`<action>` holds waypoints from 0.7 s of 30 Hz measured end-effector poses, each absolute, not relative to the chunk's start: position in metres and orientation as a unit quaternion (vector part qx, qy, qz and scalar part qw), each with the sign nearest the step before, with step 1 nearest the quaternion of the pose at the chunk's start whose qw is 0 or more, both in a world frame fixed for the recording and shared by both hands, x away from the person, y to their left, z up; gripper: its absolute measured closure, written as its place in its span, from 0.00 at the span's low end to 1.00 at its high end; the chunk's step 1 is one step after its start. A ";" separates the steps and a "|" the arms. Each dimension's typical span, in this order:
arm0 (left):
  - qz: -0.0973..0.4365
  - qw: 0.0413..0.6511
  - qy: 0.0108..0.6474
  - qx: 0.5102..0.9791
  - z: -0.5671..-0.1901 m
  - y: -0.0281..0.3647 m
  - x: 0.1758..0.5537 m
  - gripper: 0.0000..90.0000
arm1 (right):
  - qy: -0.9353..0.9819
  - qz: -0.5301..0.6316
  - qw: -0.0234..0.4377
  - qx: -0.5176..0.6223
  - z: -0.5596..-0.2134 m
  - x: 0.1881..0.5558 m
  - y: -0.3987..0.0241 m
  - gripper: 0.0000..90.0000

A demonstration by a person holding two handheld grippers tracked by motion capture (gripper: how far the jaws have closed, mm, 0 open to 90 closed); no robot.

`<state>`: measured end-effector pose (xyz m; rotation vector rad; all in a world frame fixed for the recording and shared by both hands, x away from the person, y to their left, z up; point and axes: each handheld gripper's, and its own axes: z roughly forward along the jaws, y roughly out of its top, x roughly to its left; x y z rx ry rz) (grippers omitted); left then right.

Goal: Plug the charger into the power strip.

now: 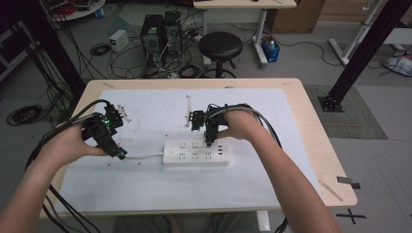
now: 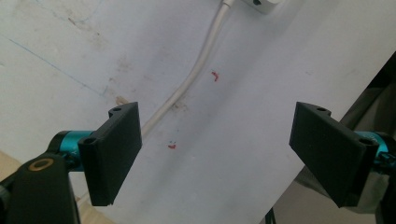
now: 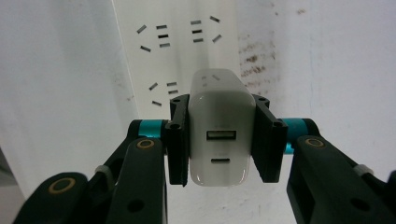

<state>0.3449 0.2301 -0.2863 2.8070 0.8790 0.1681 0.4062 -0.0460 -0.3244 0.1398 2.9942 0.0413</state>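
A white power strip (image 1: pixel 196 151) lies in the middle of the white mat, its cord (image 1: pixel 143 157) running left. My right gripper (image 1: pixel 211 141) hangs just over the strip's right part, pointing down. In the right gripper view my right gripper (image 3: pixel 220 140) is shut on a white USB charger block (image 3: pixel 219 133), whose ports face the camera, above the power strip (image 3: pixel 177 42) and its sockets. My left gripper (image 1: pixel 119 151) rests near the cord at the mat's left. In the left gripper view my left gripper (image 2: pixel 215 154) stands wide open over the mat, with the cord (image 2: pixel 187 88) beyond its jaws.
The white mat (image 1: pixel 145 189) covers most of the wooden table (image 1: pixel 316 145). A thin white stick (image 1: pixel 188 110) lies behind the strip. Small red marks (image 2: pixel 215 76) dot the mat. A black stool (image 1: pixel 220 46) and computer towers (image 1: pixel 160 33) stand beyond the table.
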 end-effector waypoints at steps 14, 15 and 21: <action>0.044 0.092 0.292 0.951 -0.297 0.231 0.347 0.19 | 0.998 -0.011 0.058 0.014 -0.343 0.410 -0.033 0.69; 0.042 0.094 0.294 0.950 -0.299 0.229 0.347 0.19 | 0.998 -0.011 0.059 -0.001 -0.343 0.411 -0.033 0.69; 0.035 0.089 0.286 0.953 -0.304 0.227 0.348 0.19 | 0.998 -0.006 0.059 -0.015 -0.353 0.411 -0.035 0.70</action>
